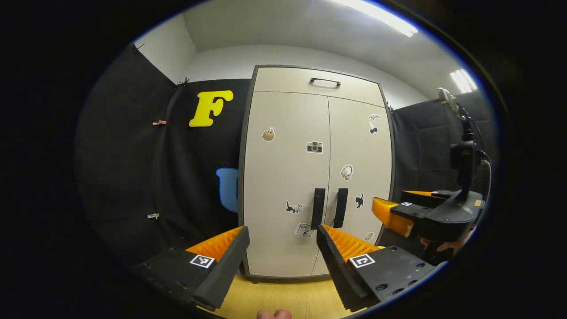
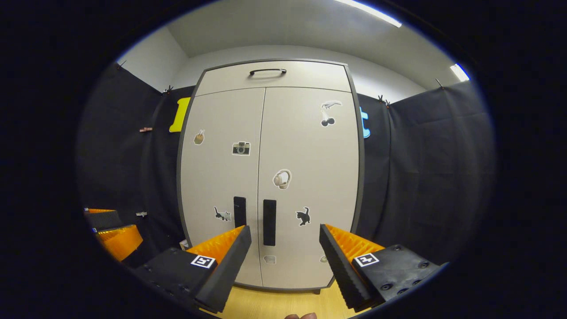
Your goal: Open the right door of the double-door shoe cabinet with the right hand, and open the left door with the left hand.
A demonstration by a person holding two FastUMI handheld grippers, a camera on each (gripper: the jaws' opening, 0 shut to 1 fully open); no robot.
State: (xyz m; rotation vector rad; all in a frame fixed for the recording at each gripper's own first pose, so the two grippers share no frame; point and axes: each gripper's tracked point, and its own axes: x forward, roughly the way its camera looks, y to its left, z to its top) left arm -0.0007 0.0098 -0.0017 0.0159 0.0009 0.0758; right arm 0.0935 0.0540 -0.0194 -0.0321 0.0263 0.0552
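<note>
While each hand-held gripper (image 1: 281,241) (image 2: 283,241) gapes empty, the shoe cabinet (image 2: 270,177) stands upright, doors facing them.

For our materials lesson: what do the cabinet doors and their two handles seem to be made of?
Doors: probably laminated board, matte beige; flat, even, without grain or glare. Handles: dark bars, plastic or painted metal; too small to tell.

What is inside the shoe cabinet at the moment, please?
That cannot be seen: both doors, left and right, are shut on the cabinet, covering its inside. Stickers dot their fronts, and two dark handles sit by the middle seam.
</note>
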